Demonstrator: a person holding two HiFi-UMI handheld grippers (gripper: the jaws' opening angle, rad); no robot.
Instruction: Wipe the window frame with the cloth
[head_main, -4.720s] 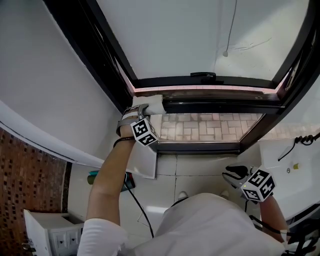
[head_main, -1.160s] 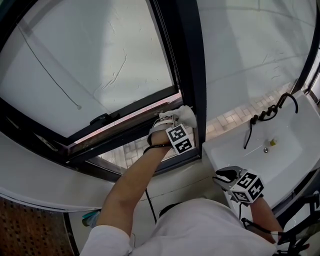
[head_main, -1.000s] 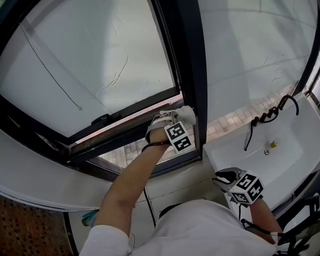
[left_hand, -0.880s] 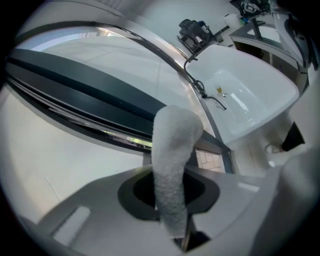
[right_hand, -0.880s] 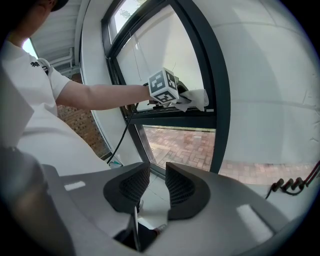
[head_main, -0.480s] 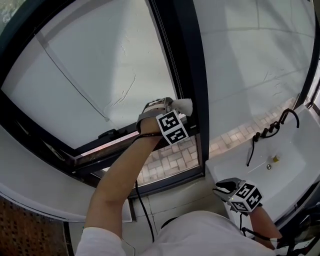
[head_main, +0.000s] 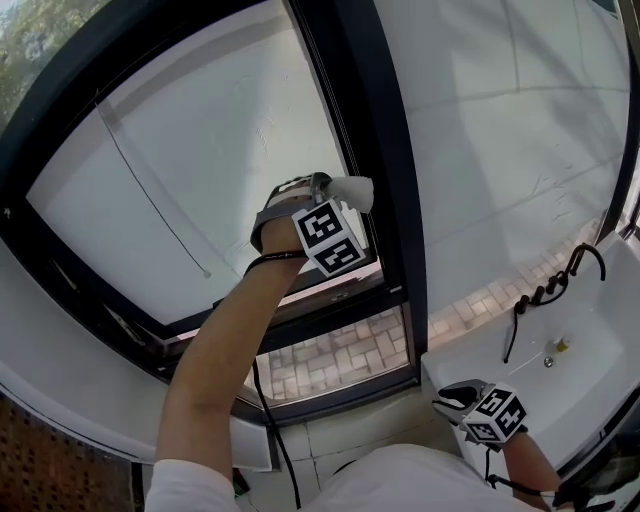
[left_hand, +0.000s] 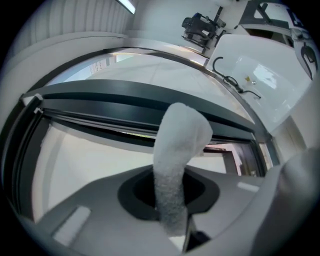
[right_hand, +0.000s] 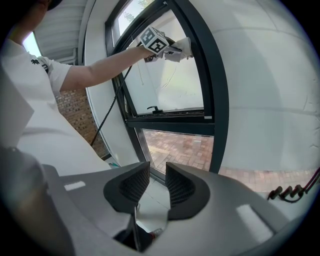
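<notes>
A white cloth (head_main: 352, 190) is pinched in my left gripper (head_main: 334, 186), which is shut on it and raised high. The cloth presses against the dark upright post of the window frame (head_main: 378, 150), well above the lower rail. In the left gripper view the cloth (left_hand: 176, 150) stands up out of the shut jaws in front of the dark frame bar (left_hand: 150, 97). My right gripper (head_main: 458, 394) hangs low at the right, away from the window. Its jaws (right_hand: 156, 184) stand a little apart with nothing between them. The right gripper view also shows the cloth (right_hand: 183, 47) against the frame (right_hand: 212, 100).
A white sink (head_main: 590, 350) with a black tap (head_main: 545, 290) lies at the lower right, close to my right gripper. A black cable (head_main: 268, 410) hangs from my left arm. A thin cord (head_main: 150, 205) crosses the upper pane. Brick paving (head_main: 330, 355) shows through the lower pane.
My left gripper has slid the cloth along the bottom rail to its right corner, then up the upright post. The right gripper has stayed low by the sink.
</notes>
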